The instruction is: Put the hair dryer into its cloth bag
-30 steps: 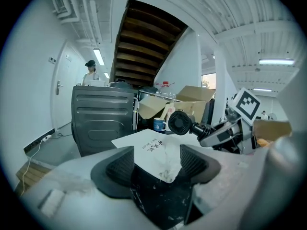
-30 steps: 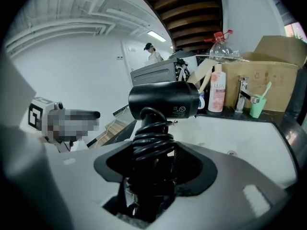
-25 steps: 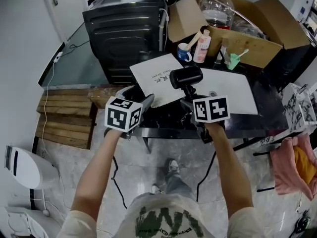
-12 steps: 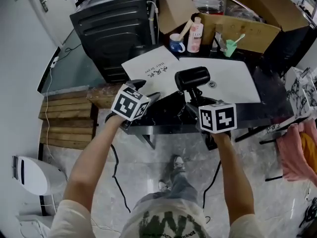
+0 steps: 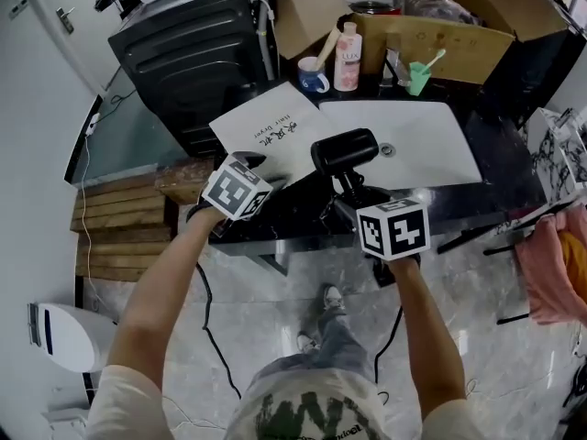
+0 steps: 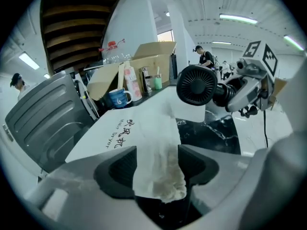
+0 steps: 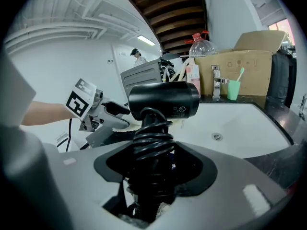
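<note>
**Risk: bag pinched shut**

The right gripper (image 7: 153, 171) clamps the cord-wrapped handle of the black plastic hair dryer (image 7: 163, 99) above the dark marble tabletop (image 6: 216, 133). The left gripper (image 6: 157, 164), jaws just closing but apart, straddles the near edge of the white cloth bag (image 6: 144, 128). Pinching both layers would seal its mouth.

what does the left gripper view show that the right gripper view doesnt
Only the left gripper view: the bunched end of the cloth bag between the jaws of the left gripper, which have just been closing but don't press it yet, and the rear grille of the hair dryer. Only the right gripper view: the cord-wrapped handle clamped in the right gripper, plus the sink drain. Both: the dryer's body, the cardboard box, the pink bottle.
</note>
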Available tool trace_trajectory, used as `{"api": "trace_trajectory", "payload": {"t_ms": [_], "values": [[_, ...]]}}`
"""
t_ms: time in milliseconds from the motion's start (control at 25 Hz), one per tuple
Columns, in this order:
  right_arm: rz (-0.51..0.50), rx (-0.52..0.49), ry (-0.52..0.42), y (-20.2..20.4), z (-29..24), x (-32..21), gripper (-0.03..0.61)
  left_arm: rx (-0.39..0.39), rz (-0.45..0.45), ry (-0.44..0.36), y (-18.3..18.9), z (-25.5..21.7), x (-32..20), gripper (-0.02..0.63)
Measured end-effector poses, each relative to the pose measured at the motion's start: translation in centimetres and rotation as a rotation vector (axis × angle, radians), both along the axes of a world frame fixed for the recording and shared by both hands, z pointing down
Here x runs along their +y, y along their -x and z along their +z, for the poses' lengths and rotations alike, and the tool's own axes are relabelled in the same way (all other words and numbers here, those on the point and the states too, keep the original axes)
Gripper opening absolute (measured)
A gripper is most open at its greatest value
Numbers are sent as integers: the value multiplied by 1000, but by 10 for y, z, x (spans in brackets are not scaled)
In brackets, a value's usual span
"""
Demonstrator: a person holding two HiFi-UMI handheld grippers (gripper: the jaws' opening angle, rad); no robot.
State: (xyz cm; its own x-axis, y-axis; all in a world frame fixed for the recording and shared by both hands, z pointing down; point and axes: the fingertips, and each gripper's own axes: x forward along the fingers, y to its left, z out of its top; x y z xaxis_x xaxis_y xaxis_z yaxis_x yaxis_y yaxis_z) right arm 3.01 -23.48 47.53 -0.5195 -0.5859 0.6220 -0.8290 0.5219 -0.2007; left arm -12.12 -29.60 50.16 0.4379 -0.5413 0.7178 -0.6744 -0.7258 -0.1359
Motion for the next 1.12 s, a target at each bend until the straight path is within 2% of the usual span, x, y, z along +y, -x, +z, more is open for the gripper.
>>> {"api": "trace_trajectory", "payload": {"t_ms": [80, 160, 400, 560, 640, 840, 1120], "values": [[-2, 3, 4, 0, 4, 0, 258, -16, 13, 16, -1, 6, -2, 274], [-5, 7, 10, 0, 7, 1, 258, -18, 18, 22, -3, 8, -3, 225], [1, 8, 17, -3, 10, 1, 258, -47, 40, 33, -9, 16, -4, 144], [2, 10, 19, -4, 11, 3, 258, -51, 34, 22, -10, 18, -5, 94], [1, 10, 21, -4, 12, 4, 258, -40, 17, 21, -7, 15, -6, 49], [-3, 12, 25, -5, 10, 7, 258, 43, -34, 27, -2, 1, -10, 37], [-22, 10, 28, -3, 6, 11, 258, 91, -68, -49, 1, -25, -15, 35]]}}
